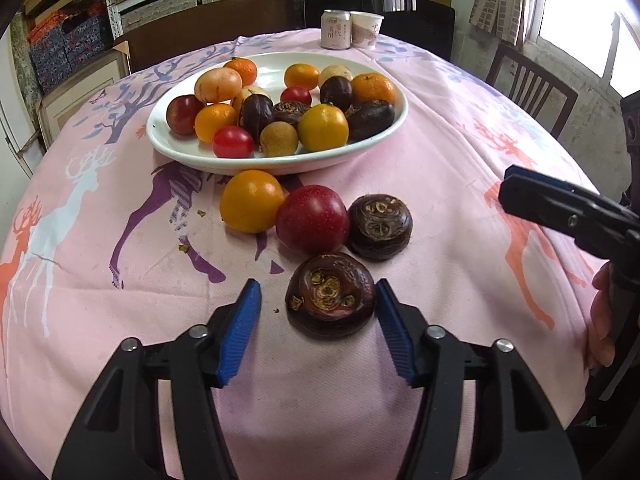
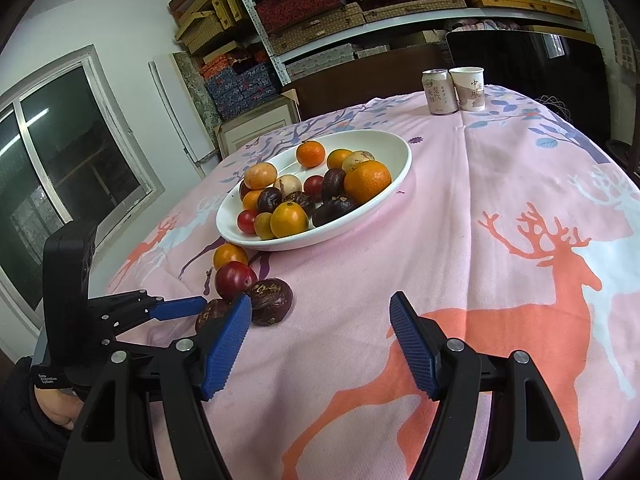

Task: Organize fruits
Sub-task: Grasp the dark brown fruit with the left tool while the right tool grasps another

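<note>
We see our left gripper (image 1: 318, 300) set low over the pink cotton tablecloth printed with deer (image 1: 440, 152), its blue ribbed pads bracketing a dark brown, flattened water chestnut (image 1: 331, 295) that lies on the cloth. The right pad (image 1: 390, 326) touches the chestnut's side; the left pad (image 1: 242, 328) stands apart from it, with cloth showing in the gap, so the jaws are released around the chestnut and not yet gripping it.

Just beyond it, three more pieces lie loose on the cloth in a close row: a smooth orange-yellow round fruit (image 1: 251, 201), a deep red plum-like fruit (image 1: 313, 219) touching it, and a second dark brown water chestnut (image 1: 380, 227) beside the red one. Behind them sits the white oval ceramic dish (image 1: 280, 162), heaped with small oranges, red tomatoes, tan fruits and dark chestnuts.

Our right gripper (image 2: 320, 344) hangs above bare cloth well to the side of the loose fruit, jaws spread with nothing between them. From its camera the nearer chestnut is mostly hidden behind a pad, so we cannot confirm contact there.

At the far table edge stand a pale drink can (image 1: 336, 29) and a white paper cup (image 1: 367, 29), side by side.
</note>
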A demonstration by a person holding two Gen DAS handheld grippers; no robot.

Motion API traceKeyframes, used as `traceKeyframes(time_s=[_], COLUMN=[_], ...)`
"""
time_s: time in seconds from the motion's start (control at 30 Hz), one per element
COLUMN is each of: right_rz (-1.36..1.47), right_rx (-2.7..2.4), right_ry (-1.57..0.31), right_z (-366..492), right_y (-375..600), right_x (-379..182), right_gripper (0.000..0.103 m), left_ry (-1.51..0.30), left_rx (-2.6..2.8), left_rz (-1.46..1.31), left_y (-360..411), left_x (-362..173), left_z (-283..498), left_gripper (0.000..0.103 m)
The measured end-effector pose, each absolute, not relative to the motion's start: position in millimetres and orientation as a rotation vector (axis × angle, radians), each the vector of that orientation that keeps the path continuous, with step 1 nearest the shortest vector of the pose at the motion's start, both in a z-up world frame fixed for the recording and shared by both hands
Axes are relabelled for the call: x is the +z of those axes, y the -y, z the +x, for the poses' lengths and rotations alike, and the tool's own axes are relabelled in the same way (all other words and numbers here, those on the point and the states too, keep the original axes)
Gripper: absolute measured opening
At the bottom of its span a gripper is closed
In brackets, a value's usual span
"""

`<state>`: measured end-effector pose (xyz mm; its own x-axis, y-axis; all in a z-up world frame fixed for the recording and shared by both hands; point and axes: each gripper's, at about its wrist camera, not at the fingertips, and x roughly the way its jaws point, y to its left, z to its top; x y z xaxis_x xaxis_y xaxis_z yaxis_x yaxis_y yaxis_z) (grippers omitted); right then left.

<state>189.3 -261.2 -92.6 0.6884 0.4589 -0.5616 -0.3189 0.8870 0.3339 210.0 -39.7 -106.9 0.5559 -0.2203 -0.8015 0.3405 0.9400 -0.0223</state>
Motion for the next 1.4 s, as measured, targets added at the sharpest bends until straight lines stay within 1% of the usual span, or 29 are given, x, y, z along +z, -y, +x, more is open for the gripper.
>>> traceKeyframes(time_s=[0.03, 0.17, 0.37, 0.63, 0.7, 0.77, 0.97, 1.03, 1.1, 1.13, 1.4], right_rz=[0.216, 0.198, 0.157, -0.068, -0.104, -0.123, -0.12, -0.094, -0.073, -0.06, 0.06], right_rx=[0.438, 0.445, 0.44, 0.483, 0.503, 0.521, 0.481, 0.478, 0.481, 0.483, 0.472], right_ry=[-0.685, -0.692, -0.714, -0.779, -0.809, -0.849, -0.905, -0.923, -0.927, -0.927, -0.863], right_z=[189.0, 188.1, 189.7, 191.8, 192.9, 199.1, 220.1, 225.1, 231.6, 232.9, 223.5], right_y=[260.0, 253.9, 241.0, 184.3, 173.7, 162.8, 150.3, 151.8, 155.7, 158.6, 191.0], right_x=[-92.9, -94.4, -94.8, -95.7, -97.6, -100.9, -104.0, -105.7, -105.7, -106.3, -99.8], right_gripper=[0.072, 0.072, 0.072, 0.072, 0.071, 0.062, 0.06, 0.057, 0.045, 0.042, 0.042], left_ry=[-0.917, -0.874, -0.835, -0.816, -0.818, -0.813, -0.809, -0.808, -0.811, -0.812, -0.815], left_rx=[-0.343, -0.321, -0.278, -0.23, -0.234, -0.241, -0.255, -0.258, -0.262, -0.263, -0.263], left_rz=[0.123, 0.062, 0.046, -0.04, -0.047, -0.054, -0.072, -0.077, -0.08, -0.08, -0.08], left_y=[37.3, 20.2, -2.4, -38.9, -40.4, -41.8, -43.1, -43.7, -43.7, -43.7, -43.2], left_x=[-106.0, -97.0, -89.5, -92.2, -93.4, -92.7, -93.6, -93.5, -94.2, -94.3, -94.8], left_z=[208.6, 201.2, 189.1, 186.7, 186.5, 186.4, 185.5, 185.5, 185.9, 185.9, 186.5], left_gripper=[0.041, 0.041, 0.041, 0.041, 0.041, 0.041, 0.041, 0.041, 0.041, 0.041, 0.041])
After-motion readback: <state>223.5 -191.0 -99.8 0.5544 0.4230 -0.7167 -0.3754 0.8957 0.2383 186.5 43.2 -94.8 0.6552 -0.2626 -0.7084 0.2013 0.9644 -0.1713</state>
